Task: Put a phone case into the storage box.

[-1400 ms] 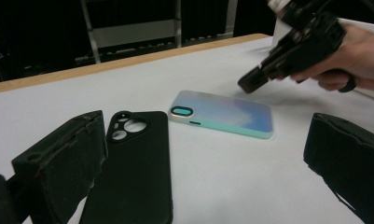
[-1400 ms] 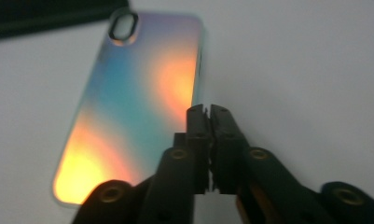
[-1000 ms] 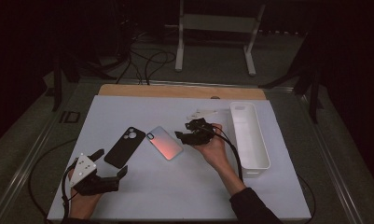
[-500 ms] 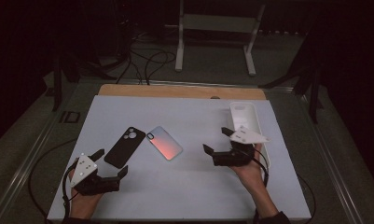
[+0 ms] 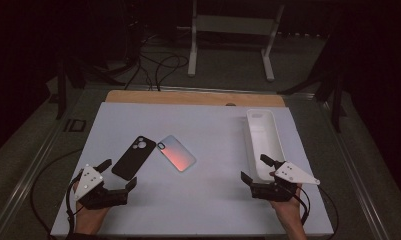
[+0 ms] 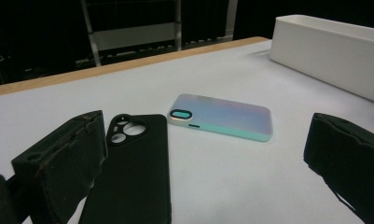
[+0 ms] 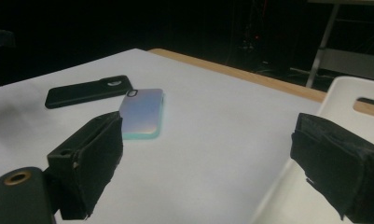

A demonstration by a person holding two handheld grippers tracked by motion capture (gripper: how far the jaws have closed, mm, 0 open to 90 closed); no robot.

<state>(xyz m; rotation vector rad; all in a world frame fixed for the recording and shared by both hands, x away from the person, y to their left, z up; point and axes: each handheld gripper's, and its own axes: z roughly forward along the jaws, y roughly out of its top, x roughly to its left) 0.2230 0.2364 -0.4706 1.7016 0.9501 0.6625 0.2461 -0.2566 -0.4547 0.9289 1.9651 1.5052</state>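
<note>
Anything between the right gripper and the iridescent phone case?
Nothing: bare white tabletop separates the right gripper from the iridescent phone case, seen in the high view. The black phone case lies beyond it.

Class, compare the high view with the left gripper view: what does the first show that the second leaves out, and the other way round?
High view alone: both hands, the left gripper and the right gripper, each open and empty, plus the floor cables beyond the table.

Left gripper view alone: a close look at the black case's camera cutout and the jaw pads.

Shared: the black phone case, the iridescent phone case beside it, the white tray and the white table.
</note>
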